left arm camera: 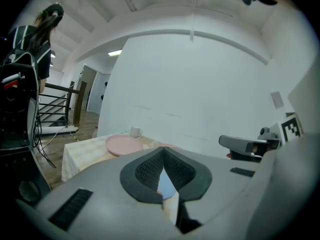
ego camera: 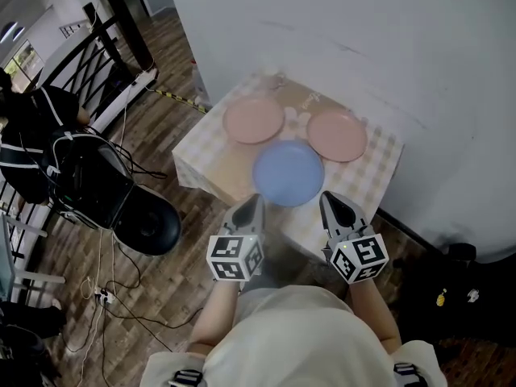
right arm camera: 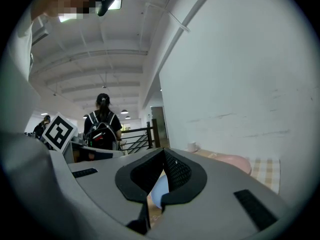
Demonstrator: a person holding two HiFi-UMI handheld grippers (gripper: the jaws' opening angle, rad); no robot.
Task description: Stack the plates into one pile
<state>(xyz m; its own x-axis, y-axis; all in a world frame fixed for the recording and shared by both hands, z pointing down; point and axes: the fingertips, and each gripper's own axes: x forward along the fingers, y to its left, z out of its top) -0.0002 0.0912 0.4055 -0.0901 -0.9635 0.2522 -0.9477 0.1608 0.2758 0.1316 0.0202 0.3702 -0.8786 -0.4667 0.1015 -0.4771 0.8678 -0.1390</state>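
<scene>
Both claws closed and empty: left claw [ego camera: 249, 205], right claw [ego camera: 333, 203]. Blue plate [ego camera: 289, 172] and two pink plates [ego camera: 253, 121] [ego camera: 337, 134] lie separately on desk [ego camera: 201, 156].

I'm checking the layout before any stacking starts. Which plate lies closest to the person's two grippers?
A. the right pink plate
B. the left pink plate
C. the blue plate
C: in the head view the blue plate lies at the near edge of the table, just ahead of the left gripper and right gripper, while the left pink plate and right pink plate lie farther back.
</scene>
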